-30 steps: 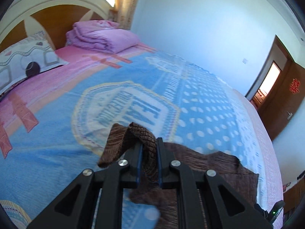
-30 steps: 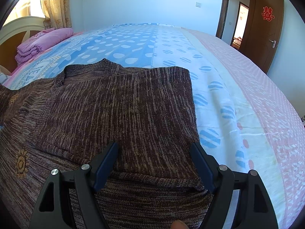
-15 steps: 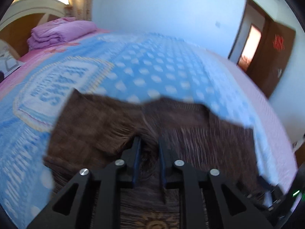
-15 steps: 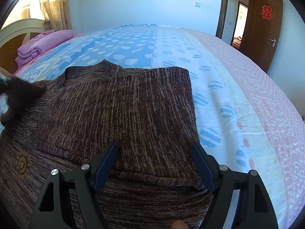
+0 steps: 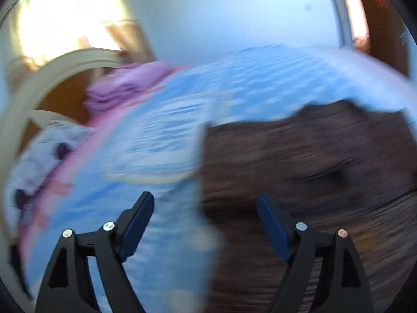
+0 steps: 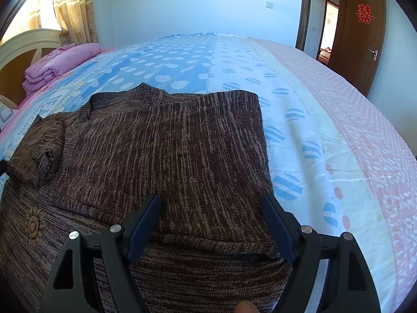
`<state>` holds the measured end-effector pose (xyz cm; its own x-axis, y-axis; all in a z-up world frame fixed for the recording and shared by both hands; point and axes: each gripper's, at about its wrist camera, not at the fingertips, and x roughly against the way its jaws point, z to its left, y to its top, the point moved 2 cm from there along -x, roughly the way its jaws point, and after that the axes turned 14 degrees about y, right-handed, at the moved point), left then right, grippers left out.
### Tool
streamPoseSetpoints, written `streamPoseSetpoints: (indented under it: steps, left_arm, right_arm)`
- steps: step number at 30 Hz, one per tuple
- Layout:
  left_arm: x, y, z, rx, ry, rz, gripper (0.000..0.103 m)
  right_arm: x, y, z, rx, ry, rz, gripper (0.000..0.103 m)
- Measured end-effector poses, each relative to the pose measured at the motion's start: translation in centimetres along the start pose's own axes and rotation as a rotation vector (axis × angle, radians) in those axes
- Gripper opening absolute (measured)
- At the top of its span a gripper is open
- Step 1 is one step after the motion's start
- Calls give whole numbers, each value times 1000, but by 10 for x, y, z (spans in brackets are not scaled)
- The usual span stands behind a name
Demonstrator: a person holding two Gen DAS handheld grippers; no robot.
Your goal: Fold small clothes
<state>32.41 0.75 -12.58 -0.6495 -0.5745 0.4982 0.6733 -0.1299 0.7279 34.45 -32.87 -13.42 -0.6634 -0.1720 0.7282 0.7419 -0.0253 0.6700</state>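
Note:
A brown knit sweater (image 6: 172,151) lies flat on the bed, its right side folded over the body and its left sleeve (image 6: 41,146) folded in on the left. My right gripper (image 6: 209,206) is open and empty, its fingers hovering over the sweater's lower part. In the blurred left wrist view my left gripper (image 5: 204,204) is open and empty, over the sweater's (image 5: 299,161) left edge and the bedsheet.
The bed has a blue, white and pink dotted sheet (image 6: 299,83). A folded pink quilt (image 6: 60,65) and a pillow (image 5: 44,156) lie by the wooden headboard (image 5: 60,88). A brown door (image 6: 357,44) stands open at the far right.
My left gripper has opened and let go of the sleeve, which now lies folded on the sweater's left side. The left gripper has swung left fast. My right gripper has not moved.

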Motion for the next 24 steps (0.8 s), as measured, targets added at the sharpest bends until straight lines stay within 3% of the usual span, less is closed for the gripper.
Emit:
streamPoseSetpoints:
  steps: [2,5,7,8,12,16,18,19,22,24]
  left_arm:
    - [-20,-8,4,-1,3,55,84]
    - [-43,-12,4,18,-67,144,87]
    - [-45,-8,2,12,-36,146,102]
    - [-46,-8,1,8,-14,148,103]
    - [-51,-13,9,64,-39,177,103]
    - [-50,-21,16,93,-60,185,103]
    - [-55,-21,15,104,-80,199,103]
    - [-57,-20,15,107,-86,203,103]
    - [-58,-21,17,121,-104,209,103]
    - [-60,-21,18,130,-115,215,103]
  right_arm:
    - [4,3,2,-10,9,3,80]
    - [25,19,27,-6,69,-62,80]
    - [32,31,68,94,137,-59,80]
    - [32,34,88,150,155,-49,80]
    - [-2,42,160,350,191,32,59]
    - [-50,42,188,402,181,116,58]
    - [-67,40,196,468,119,135,33]
    - [-70,40,196,472,115,142,13]
    - [-57,49,184,392,199,121,6]
    - [-40,57,170,275,311,106,6]
